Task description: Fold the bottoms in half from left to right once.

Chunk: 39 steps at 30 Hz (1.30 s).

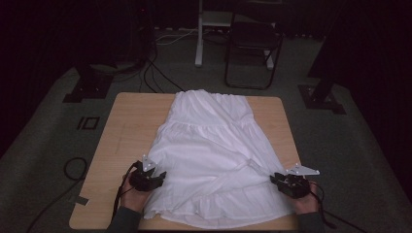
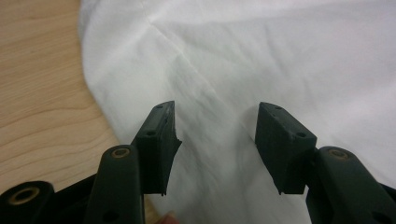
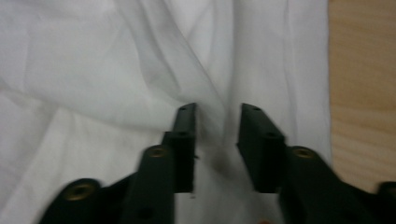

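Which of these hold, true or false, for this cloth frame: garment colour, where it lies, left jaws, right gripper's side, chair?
1. The white garment lies spread on the wooden table. True.
2. The left gripper has its jaws clamped flat together. False: they stand apart over the fabric.
3. The right gripper is at the garment's right edge, near the hem. True.
4. The garment is dark blue. False: it is white.
5. A chair stands on the floor beyond the table. True.
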Motion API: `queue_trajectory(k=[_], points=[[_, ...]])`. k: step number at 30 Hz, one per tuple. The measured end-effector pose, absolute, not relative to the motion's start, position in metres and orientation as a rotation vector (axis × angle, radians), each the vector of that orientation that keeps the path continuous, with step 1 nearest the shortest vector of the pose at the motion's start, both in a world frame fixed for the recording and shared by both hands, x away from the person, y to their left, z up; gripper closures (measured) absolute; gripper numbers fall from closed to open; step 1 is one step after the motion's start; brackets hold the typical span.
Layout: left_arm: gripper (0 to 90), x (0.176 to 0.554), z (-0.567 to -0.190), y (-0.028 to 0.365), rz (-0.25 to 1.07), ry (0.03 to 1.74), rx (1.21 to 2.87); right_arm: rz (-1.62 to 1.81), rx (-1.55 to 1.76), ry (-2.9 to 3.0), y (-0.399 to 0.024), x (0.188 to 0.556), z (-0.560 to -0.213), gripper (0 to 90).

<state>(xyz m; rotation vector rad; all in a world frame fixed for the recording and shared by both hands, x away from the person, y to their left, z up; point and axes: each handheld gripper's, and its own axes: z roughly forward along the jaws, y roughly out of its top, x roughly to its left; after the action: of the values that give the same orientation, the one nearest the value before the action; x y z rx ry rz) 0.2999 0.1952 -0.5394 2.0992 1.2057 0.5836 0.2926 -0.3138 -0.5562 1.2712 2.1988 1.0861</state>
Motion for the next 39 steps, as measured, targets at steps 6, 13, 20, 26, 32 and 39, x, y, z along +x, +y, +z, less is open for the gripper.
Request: queue_trajectory(k=[6,13,20,26,32,39], points=[[47.2,0.287,-0.539,0.197,0.558,1.203,2.093,1.22,1.221,2.146,-0.296,0.302,-0.534,47.0],[46.6,0.278,-0.546,0.193,0.537,1.194,2.103,1.207,1.158,2.194,-0.256,0.33,-0.53,42.6],[46.2,0.279,-0.554,0.188,0.528,1.193,2.14,1.215,1.214,2.27,-0.248,0.346,-0.543,74.2],[45.7,0.28,-0.555,0.189,0.524,1.203,2.132,1.236,1.175,2.244,-0.277,0.312,-0.535,88.8],[45.1,0.28,-0.555,0.187,0.519,1.203,2.128,1.313,1.19,2.144,-0.32,0.269,-0.527,88.8],[44.9,0.279,-0.553,0.185,0.519,1.192,2.13,1.284,1.257,2.153,-0.35,0.232,-0.55,88.7]])
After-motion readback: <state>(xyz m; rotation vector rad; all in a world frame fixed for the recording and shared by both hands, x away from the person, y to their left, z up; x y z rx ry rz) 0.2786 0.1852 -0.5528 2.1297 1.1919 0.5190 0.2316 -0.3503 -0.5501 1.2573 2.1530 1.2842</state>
